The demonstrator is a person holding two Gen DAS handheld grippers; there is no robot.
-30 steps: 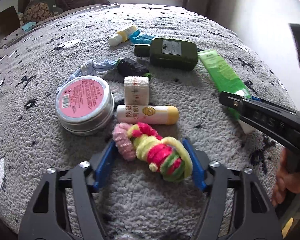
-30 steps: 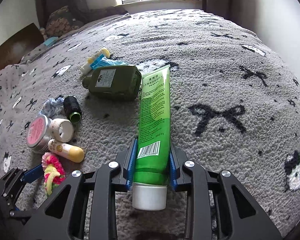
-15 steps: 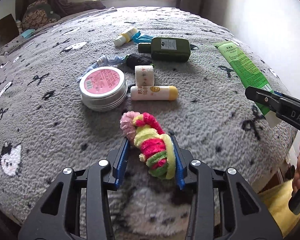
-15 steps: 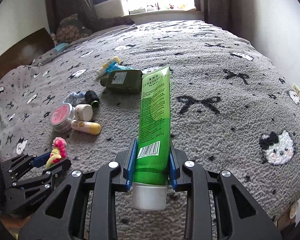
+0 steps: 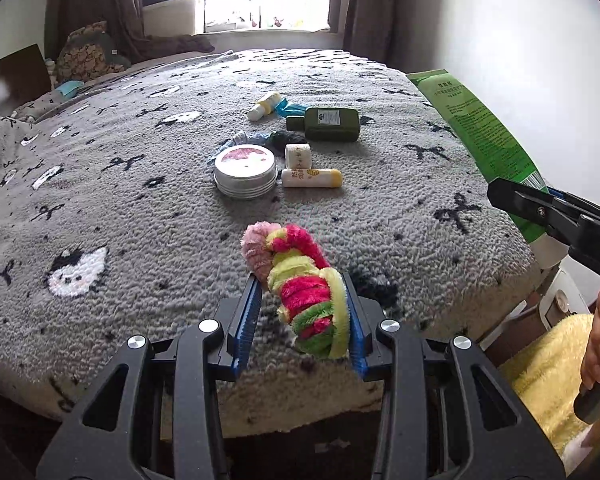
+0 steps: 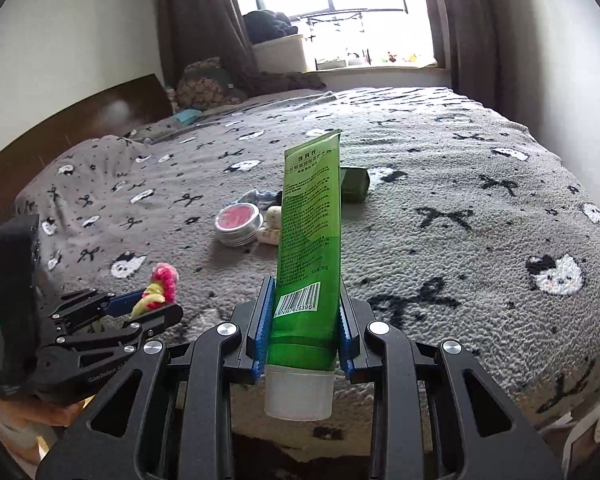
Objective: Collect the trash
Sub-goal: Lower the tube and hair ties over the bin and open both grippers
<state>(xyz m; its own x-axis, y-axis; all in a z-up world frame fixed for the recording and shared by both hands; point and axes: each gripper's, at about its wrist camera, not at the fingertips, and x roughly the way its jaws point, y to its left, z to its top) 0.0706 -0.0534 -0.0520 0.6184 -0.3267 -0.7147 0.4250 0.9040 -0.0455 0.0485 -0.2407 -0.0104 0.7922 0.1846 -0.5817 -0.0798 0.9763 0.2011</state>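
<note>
My left gripper (image 5: 301, 279) is shut on a fluffy bundle of pink, yellow and green hair ties (image 5: 288, 248), held in the air over the near edge of the bed. My right gripper (image 6: 305, 286) is shut on a green tube (image 6: 310, 208) just above its white cap, with the tube pointing away and up. In the left wrist view the right gripper (image 5: 540, 208) and the green tube (image 5: 480, 128) hang off to the right. The left gripper (image 6: 148, 308) with the bundle (image 6: 162, 280) appears at the lower left of the right wrist view.
On the grey patterned blanket (image 5: 140, 220) lie a round tin with a pink lid (image 5: 245, 172), a white and yellow stick (image 5: 312, 178), a small white roll (image 5: 298, 156), a dark green bottle (image 5: 332, 124) and a small bottle (image 5: 264, 106). A yellow fluffy cloth (image 5: 540, 380) lies below the bed's right corner.
The left jaws closed on the hair-tie bundle. Both grippers then rose and drew back from the items to the bed's near edge, each carrying its object.
</note>
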